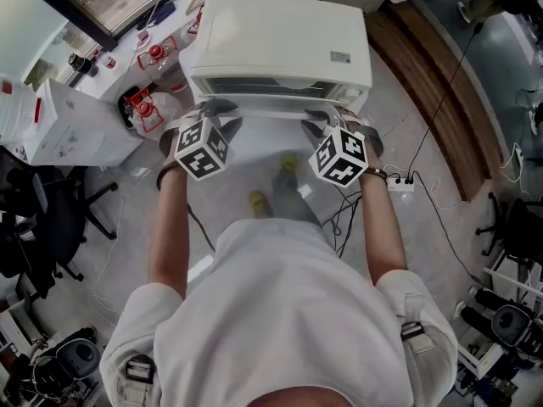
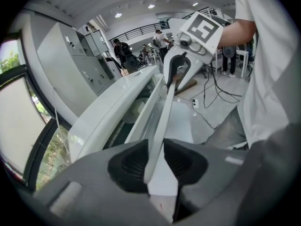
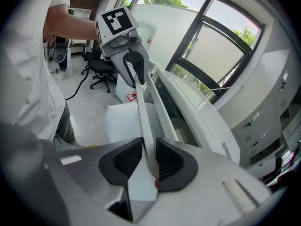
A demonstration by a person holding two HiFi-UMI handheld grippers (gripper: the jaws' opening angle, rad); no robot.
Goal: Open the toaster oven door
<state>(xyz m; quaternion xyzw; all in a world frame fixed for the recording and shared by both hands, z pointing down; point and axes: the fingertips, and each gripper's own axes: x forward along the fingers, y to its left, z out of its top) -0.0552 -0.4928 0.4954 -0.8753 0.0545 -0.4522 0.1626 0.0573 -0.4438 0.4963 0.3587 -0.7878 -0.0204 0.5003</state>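
The white toaster oven stands in front of me with its glass door swung part way down. Its long white door handle runs across the front. My left gripper is shut on the handle's left end. In the left gripper view the handle lies pinched between the black pads of the left gripper. My right gripper holds the handle's right end. The handle shows in the right gripper view too, with the right gripper closed round it.
A white box and red-capped items lie at the left. An office chair stands at the lower left. A power strip with cables lies on the floor at the right. The person's yellow shoes show below the door.
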